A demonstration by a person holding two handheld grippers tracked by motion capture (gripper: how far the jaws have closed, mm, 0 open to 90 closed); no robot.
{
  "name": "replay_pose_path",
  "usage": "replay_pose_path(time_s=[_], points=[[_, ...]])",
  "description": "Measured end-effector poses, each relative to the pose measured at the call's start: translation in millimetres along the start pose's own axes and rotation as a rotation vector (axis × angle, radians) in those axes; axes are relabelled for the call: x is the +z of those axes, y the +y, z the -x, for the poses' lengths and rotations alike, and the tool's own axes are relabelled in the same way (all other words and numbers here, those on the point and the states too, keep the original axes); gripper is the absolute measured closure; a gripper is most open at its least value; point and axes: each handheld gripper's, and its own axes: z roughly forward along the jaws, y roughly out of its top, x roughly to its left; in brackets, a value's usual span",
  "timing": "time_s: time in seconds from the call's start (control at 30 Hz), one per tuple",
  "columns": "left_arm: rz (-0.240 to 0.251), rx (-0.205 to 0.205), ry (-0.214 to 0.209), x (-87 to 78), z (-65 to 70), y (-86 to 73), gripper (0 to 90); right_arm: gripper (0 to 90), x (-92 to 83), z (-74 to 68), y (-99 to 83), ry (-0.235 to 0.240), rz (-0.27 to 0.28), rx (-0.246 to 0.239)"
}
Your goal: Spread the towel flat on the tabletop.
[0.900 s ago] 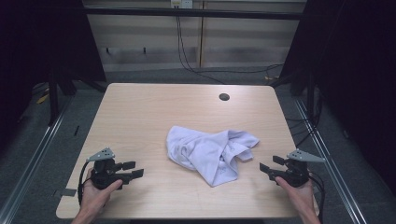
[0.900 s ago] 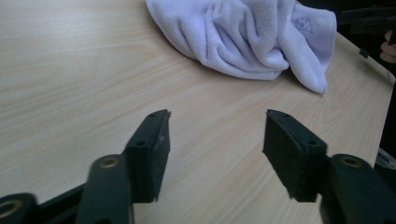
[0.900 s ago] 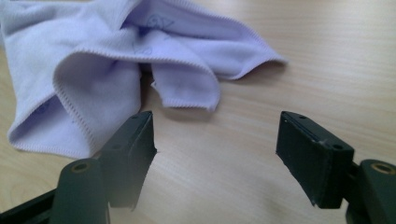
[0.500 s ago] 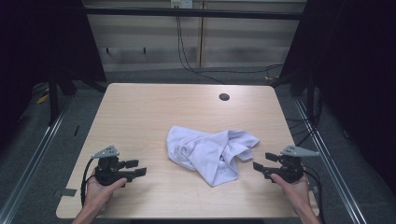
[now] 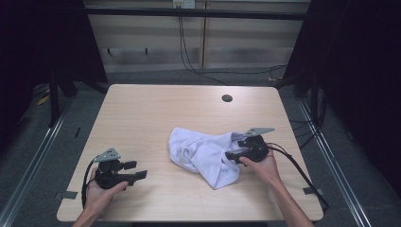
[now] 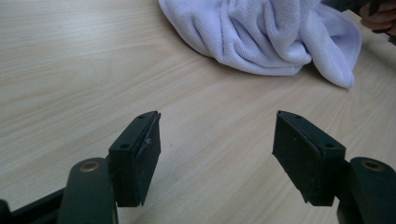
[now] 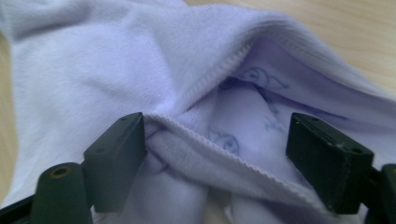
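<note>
A crumpled white towel [image 5: 203,153] with faint blue prints lies right of the middle of the wooden table [image 5: 142,118]. My right gripper [image 5: 235,148] is at the towel's right edge. In the right gripper view a hemmed fold of the towel [image 7: 116,60] lies between the open jaws of that gripper [image 7: 217,149] and brushes the left pad. My left gripper [image 5: 136,169] rests near the front left of the table. Its jaws [image 6: 217,140] stand open over bare wood, with the towel [image 6: 266,32] well ahead of them.
A small dark round hole [image 5: 227,98] sits near the table's far edge. Black frame posts and floor rails flank the table on both sides. The person's right hand [image 6: 378,14] shows beyond the towel in the left gripper view.
My right gripper has moved left and away from the front edge, from the bare table onto the towel's right edge. The left gripper has stayed in place.
</note>
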Motion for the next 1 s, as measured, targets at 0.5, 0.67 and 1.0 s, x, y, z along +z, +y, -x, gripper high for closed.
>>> replay_pose_path(time_s=[0.5,0.67,1.0], points=[[0.061,0.105,-0.08,29.1,22.9,41.4,40.6,72.0,26.7,-50.5,0.7,0.098,-0.047,-0.15],[0.074,0.133,-0.107,46.0,28.4,54.7,46.1,72.2,33.6,-69.2,1.2,0.187,-0.049,-0.171],[-0.16,0.181,-0.146,49.4,46.4,18.8,78.9,43.1,-1.4,-80.1,-7.5,0.182,-0.025,-0.163]])
